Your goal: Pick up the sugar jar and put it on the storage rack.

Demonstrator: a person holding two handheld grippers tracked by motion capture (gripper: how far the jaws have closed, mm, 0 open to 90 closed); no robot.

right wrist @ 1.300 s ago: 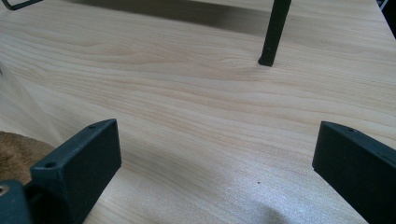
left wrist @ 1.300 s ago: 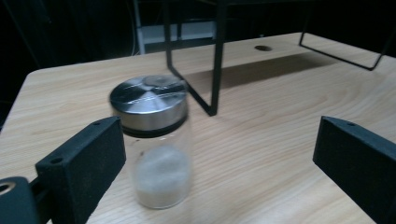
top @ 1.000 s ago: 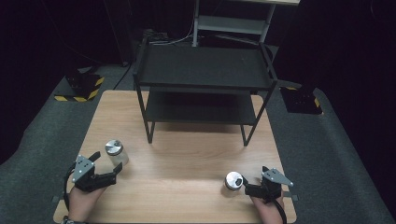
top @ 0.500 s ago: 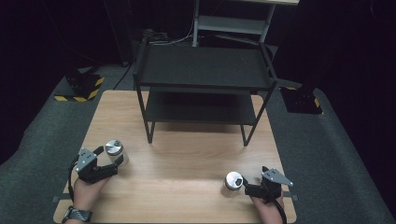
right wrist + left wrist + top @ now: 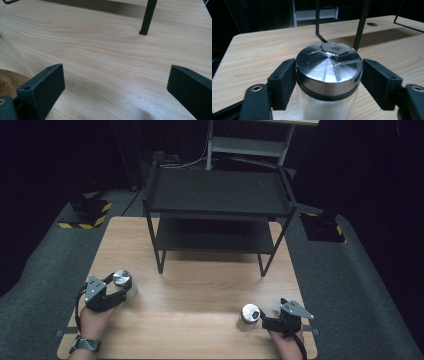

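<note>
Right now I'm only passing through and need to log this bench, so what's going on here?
A person sits at a wooden table with a two-jaw gripper in each hand. The left gripper has just been closing its jaws around a glass jar with a shiny metal lid, and the pads now sit against the lid's sides. The right gripper rests with jaws wide open beside a second jar, not gripping it. A black two-tier shelf stands at the table's far side.

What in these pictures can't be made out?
- Jar: its lower part, cut off by the bottom edge of the left gripper view.
- Second jar: its contents, too small in the high view.
- Lower shelf of the black rack: its back part, shadowed by the top shelf.
</note>
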